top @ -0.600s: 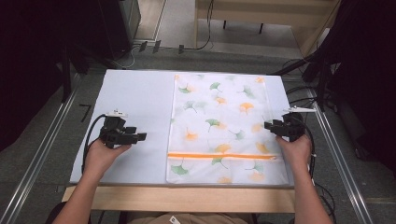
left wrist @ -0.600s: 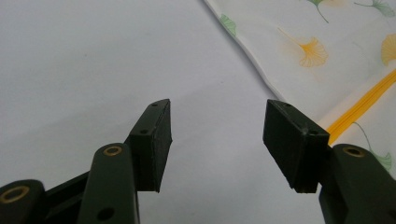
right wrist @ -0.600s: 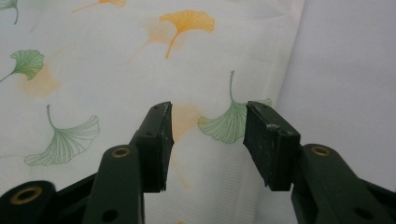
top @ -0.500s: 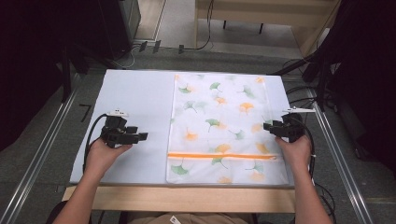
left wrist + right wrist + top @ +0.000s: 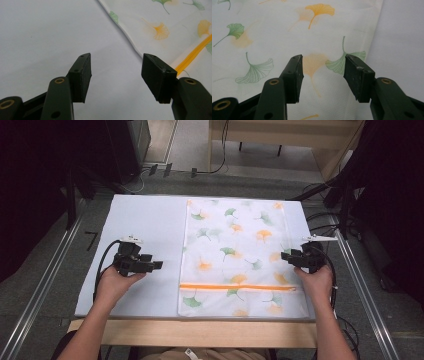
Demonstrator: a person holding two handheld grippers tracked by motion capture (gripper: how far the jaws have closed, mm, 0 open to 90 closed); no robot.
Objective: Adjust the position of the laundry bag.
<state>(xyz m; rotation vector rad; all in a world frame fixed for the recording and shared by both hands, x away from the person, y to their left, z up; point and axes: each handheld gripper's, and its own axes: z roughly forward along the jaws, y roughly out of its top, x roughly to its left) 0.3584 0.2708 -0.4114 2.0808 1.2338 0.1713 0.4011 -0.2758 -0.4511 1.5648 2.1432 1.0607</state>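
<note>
The left gripper (image 5: 156, 265) has its jaws spread wide with nothing between them, held low over the bare white tabletop (image 5: 145, 220) and aimed toward the fabric. The left hand (image 5: 114, 282) grips it from behind, the forearm reaching in from the near edge, and a black cable loops off its outer side. In the left gripper view the gripper (image 5: 116, 72) faces plain white surface, with the edge of the cloth bag (image 5: 175, 27) running diagonally just beyond the far jaw and the orange zipper (image 5: 193, 56) slanting in beside that jaw.

The right gripper (image 5: 287, 256) is also spread and empty, poised at the right edge of the cloth bag (image 5: 235, 255) and pointing inward across it. The right hand (image 5: 315, 280) holds it from the near side, forearm coming up from the bottom right. The right gripper view shows the gripper (image 5: 323, 75) over the printed fabric (image 5: 274, 37), with the bag's edge and a strip of tabletop (image 5: 404, 45) off to one side; the weave and individual ginkgo leaves are clear here, while the high view gives only the overall pattern.

There is one bag, lying flat on the right half of the tabletop, with one orange zipper (image 5: 235, 287) crossing it near the person's end. There are two grippers and two hands.
</note>
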